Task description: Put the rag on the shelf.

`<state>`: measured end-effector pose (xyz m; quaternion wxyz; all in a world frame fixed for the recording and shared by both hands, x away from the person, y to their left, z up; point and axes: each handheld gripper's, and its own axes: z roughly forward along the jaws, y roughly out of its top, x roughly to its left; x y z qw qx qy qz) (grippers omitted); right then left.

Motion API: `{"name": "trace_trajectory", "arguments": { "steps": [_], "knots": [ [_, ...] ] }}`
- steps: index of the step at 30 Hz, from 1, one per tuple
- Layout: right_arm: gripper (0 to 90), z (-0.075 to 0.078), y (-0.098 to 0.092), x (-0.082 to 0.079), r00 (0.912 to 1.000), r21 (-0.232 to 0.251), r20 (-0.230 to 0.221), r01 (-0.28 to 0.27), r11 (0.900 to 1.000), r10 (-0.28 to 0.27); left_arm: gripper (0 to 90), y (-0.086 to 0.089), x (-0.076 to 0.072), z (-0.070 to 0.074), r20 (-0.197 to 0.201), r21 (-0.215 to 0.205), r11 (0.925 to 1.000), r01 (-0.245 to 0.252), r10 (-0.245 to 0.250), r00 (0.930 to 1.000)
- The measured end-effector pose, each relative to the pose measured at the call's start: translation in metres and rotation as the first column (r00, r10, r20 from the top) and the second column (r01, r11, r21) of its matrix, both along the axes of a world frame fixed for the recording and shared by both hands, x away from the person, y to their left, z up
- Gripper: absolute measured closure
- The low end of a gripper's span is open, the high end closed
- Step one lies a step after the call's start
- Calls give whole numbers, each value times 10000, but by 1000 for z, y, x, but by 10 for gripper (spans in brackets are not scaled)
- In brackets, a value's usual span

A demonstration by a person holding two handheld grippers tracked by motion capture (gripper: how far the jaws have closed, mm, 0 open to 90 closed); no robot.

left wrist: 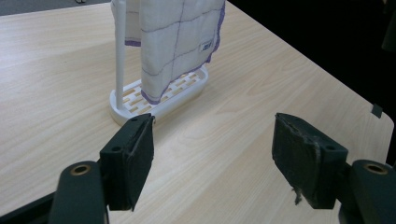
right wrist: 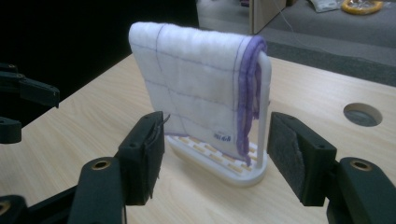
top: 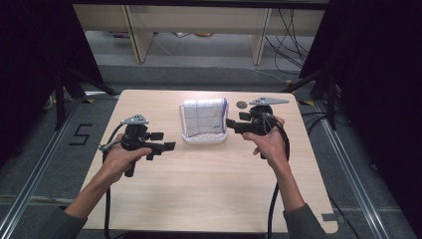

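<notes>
Pale wooden table (top: pixel 209 174) carries a white rack (top: pixel 204 137) draped with a cloth (top: pixel 203 117). Left gripper (top: pixel 166 142) and right gripper (top: pixel 230 124), both spread wide and empty, are held either side of the rack. The cloth's top fold should be pinched near the rack's ends and lifted straight up.

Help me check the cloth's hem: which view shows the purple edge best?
The right gripper view: the cloth hangs close, its purple edge facing the camera. The left gripper view crops its top; the high view shows it small.

The table (top: pixel 199 189) is seen from high above its near edge, facing forward and down. The towel rack (left wrist: pixel 159 100) gets framed up close from left and right by the gripper cams.
</notes>
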<state>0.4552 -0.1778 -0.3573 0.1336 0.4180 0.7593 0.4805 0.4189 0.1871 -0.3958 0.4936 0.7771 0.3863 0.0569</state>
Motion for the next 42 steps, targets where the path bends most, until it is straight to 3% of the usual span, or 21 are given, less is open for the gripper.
{"name": "trace_trajectory", "arguments": {
  "steps": [9, 16, 17, 18, 19, 20, 21, 22, 24, 30, 31, 33, 42],
  "knots": [
    [367, -18, 0, -9, 9993, -64, -151, -337, 9994, 336, 271, 2, -15, -6, 235, 272, 9994, 210, -217, 9995],
    [361, -26, -2, -20, 9989, -148, -254, -386, 9991, 382, 246, 3, -24, -16, 387, 80, 9986, 513, -516, 9979],
    [360, -27, -2, -23, 9983, -55, -452, -357, 9993, 355, 238, 2, -25, -18, 379, 45, 9986, 532, -534, 9979],
    [359, -29, -3, -23, 9985, -39, -316, -444, 9990, 443, 238, 2, -25, -20, 353, -36, 9981, 614, -613, 9975],
    [355, -31, -4, -24, 9985, -128, -301, -453, 9989, 449, 238, 1, -27, -22, 343, 64, 9983, 579, -581, 9977],
    [351, -33, -4, -27, 9973, 50, -620, -392, 9992, 394, 235, 1, -27, -24, 326, 101, 9979, 638, -641, 9974],
    [350, -35, -6, -28, 9969, -66, -526, -591, 9982, 587, 231, 1, -28, -25, 302, 116, 9977, 667, -670, 9973],
    [349, -36, -4, -31, 9971, 19, -663, -369, 9993, 369, 231, 0, -29, -26, 327, 185, 9976, 673, -679, 9972],
    [348, -39, -7, -31, 9975, -109, -423, -571, 9983, 566, 226, -1, -31, -28, 383, 314, 9977, 609, -620, 9973],
    [341, -44, -6, -43, 9963, -131, -690, -515, 9986, 505, 212, -1, -35, -35, 441, 395, 9978, 527, -544, 9975],
    [340, -45, -6, -43, 9960, -131, -576, -690, 9975, 681, 211, -1, -36, -36, 427, 379, 9972, 649, -665, 9969],
    [340, -46, -6, -47, 9961, -342, -636, -642, 9973, 620, 209, -1, -38, -39, 407, 419, 9968, 674, -691, 9968],
    [339, -57, -6, -55, 9937, -532, -715, -904, 9945, 865, 210, -1, -47, -55, 480, 955, 9928, 729, -778, 9958]
  ]
}}
